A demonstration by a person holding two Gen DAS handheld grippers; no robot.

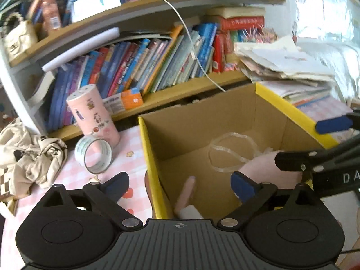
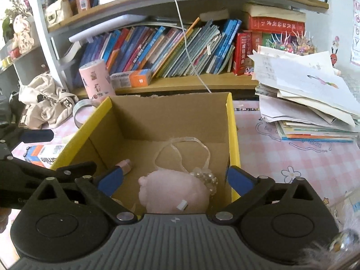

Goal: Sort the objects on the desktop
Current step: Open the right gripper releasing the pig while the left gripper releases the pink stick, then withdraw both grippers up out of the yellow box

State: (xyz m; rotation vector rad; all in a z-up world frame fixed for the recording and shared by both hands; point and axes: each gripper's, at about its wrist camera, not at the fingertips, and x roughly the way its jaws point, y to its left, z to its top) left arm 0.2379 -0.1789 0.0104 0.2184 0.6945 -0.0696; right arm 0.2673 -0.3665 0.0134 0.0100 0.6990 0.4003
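Filling the middle of both views was one cardboard box [image 2: 162, 117] with yellow edges, standing on the pink checked table [image 2: 292, 157]. Inside it lay one pink plush pouch [image 2: 173, 193] with a bead cluster and a clear ribbon loop, and at its ten o'clock one small pink tube [image 2: 124, 164]. Outside, at the box's ten o'clock, stood one pink cylinder [image 1: 93, 114] with one tape roll [image 1: 94, 154] leaning beside it. Both left tongs [image 1: 180, 185] and right tongs [image 2: 174, 180] were spread wide, pinching nothing, poised over the box.
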